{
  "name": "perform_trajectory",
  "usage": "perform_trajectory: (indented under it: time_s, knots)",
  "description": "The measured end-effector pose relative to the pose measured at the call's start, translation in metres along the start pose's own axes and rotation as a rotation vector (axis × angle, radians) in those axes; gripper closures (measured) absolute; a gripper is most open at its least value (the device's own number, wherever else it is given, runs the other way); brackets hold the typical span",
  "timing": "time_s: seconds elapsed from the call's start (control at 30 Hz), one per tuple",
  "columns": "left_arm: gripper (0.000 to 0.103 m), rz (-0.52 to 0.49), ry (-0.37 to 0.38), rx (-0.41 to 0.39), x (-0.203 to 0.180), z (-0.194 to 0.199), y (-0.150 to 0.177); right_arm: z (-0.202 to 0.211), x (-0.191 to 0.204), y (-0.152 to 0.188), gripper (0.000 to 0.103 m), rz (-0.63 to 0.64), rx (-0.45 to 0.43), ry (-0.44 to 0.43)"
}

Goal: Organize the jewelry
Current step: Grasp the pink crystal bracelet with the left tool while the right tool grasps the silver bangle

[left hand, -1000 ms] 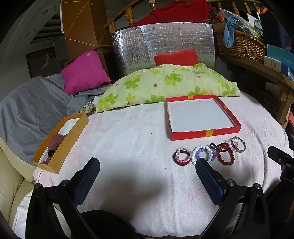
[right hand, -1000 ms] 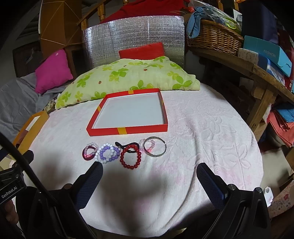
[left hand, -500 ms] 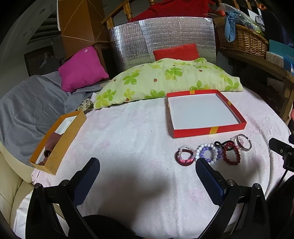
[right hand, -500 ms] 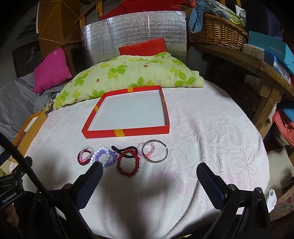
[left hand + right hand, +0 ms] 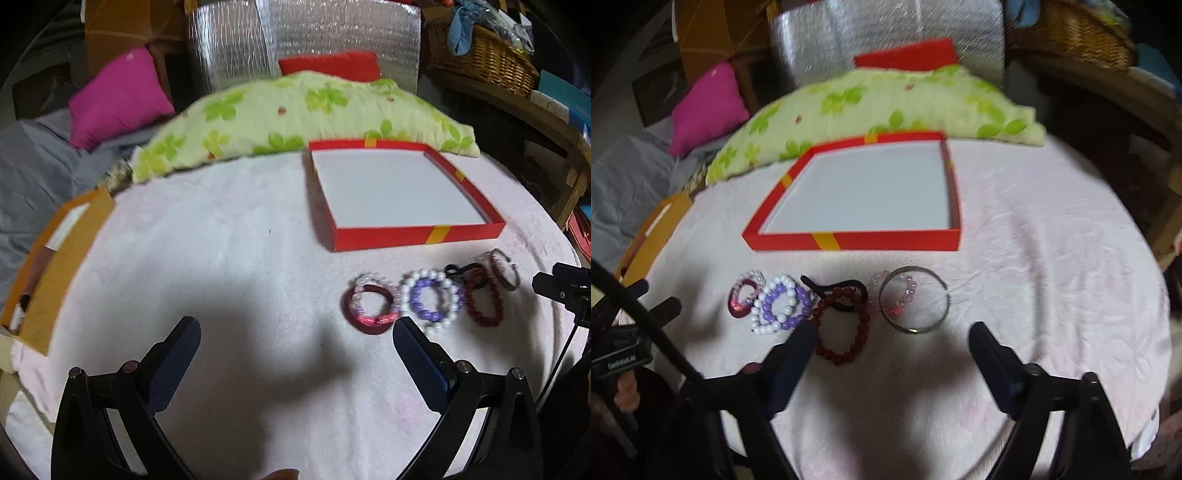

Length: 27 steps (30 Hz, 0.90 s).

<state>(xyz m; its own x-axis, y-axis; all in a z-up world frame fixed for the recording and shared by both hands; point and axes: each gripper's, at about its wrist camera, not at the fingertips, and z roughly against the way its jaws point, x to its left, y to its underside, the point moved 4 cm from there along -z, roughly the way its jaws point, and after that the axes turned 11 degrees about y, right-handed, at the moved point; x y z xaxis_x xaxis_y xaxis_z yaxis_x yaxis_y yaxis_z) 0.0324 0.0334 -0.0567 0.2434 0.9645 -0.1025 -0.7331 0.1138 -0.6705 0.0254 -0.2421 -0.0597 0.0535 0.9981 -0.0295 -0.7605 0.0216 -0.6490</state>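
Note:
A row of bracelets lies on the pink cloth before an empty red tray [image 5: 849,242] with a white floor, also in the left wrist view [image 5: 417,236]. From left: a pink-and-maroon bracelet [image 5: 740,295], a white-and-purple bead bracelet [image 5: 781,306], a dark red bead bracelet [image 5: 846,332] over a black hair tie [image 5: 831,290], a silver bangle [image 5: 914,299] around a small pink bead bracelet [image 5: 905,291]. My right gripper [image 5: 892,339] is open just in front of the dark red bracelet and bangle. My left gripper [image 5: 295,332] is open, left of the pink-and-maroon bracelet [image 5: 371,304].
A green floral pillow [image 5: 295,110] lies behind the tray, with a red cushion [image 5: 328,66] and a foil panel [image 5: 306,40] beyond it. An orange box [image 5: 55,258] sits at the table's left edge. A wicker basket [image 5: 480,59] stands on a wooden shelf at the right.
Both grippers have moved forward toward the bracelets and tray, so these look larger and nearer. The right gripper now sits close over the dark red bracelet and bangle. The jewelry has not moved.

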Motion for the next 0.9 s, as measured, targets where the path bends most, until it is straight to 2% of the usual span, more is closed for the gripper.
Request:
perform_trajectory:
  time_s: [0.1, 0.2, 0.3, 0.4, 0.47, 0.53, 0.6, 0.67, 0.9]
  knots:
    - [0.000, 0.064, 0.049, 0.024, 0.010, -0.016, 0.002, -0.022, 0.008, -0.004, 0.030, 0.013, 0.037, -0.022]
    - [0.000, 0.071, 0.076, 0.020, 0.009, -0.023, 0.003, -0.043, 0.004, -0.003, 0.030, -0.002, 0.084, 0.038]
    - [0.000, 0.052, 0.097, 0.016, 0.002, -0.027, 0.001, -0.060, -0.012, 0.000, 0.030, -0.090, 0.156, 0.024]
    - [0.003, 0.053, 0.130, 0.044, -0.004, -0.037, -0.001, -0.067, -0.024, 0.003, 0.030, -0.145, 0.190, -0.001]
    - [0.015, 0.058, 0.162, 0.072, -0.008, -0.045, -0.002, -0.070, -0.025, 0.003, 0.030, -0.148, 0.193, -0.005]
    - [0.021, 0.063, 0.178, 0.096, -0.011, -0.052, -0.002, -0.071, -0.026, 0.003, 0.031, -0.141, 0.190, -0.003]
    - [0.032, 0.075, 0.181, 0.120, -0.011, -0.060, -0.001, -0.072, -0.024, 0.002, 0.039, -0.129, 0.184, 0.007]
    - [0.050, 0.088, 0.201, 0.138, -0.011, -0.065, -0.001, -0.072, -0.018, 0.000, 0.039, -0.122, 0.171, 0.010]
    - [0.071, 0.047, 0.220, 0.133, -0.019, -0.068, -0.001, -0.068, -0.022, 0.001, 0.040, -0.135, 0.155, -0.006]
